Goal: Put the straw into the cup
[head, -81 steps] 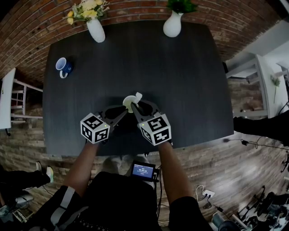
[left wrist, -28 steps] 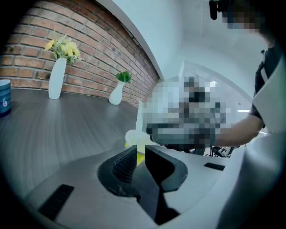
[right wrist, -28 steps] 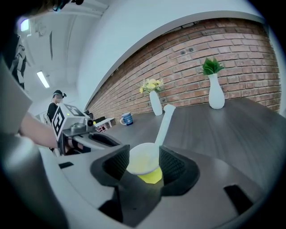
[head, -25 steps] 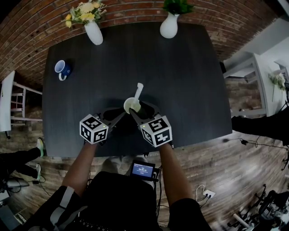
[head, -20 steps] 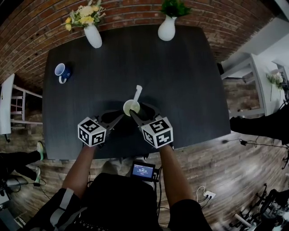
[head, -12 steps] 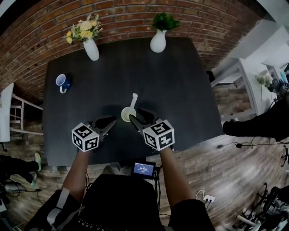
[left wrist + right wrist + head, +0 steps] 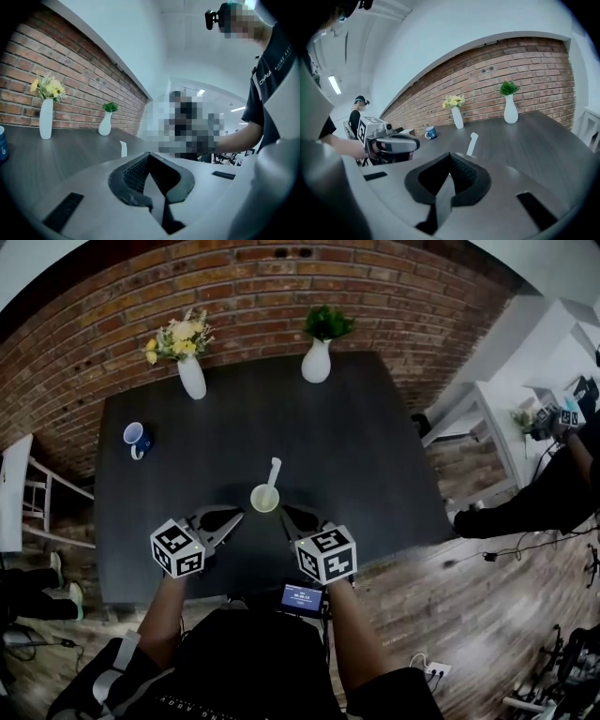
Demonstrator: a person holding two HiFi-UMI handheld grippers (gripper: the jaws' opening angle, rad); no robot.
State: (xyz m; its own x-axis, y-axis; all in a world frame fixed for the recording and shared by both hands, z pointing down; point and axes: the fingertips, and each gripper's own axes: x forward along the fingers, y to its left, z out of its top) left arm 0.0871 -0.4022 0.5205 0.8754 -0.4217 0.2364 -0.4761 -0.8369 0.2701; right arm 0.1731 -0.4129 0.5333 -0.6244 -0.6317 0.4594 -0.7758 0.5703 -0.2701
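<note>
Both tools withdrawn from cup [image 7: 265, 499] since earlier frame. Left tool [image 7: 240, 514] and right tool [image 7: 285, 510] closed, empty. Straw [image 7: 273, 474] leans inside cup, mid-worktop [image 7: 366, 446]. Risk: stray tool contact tips the cup and spills the straw.
</note>
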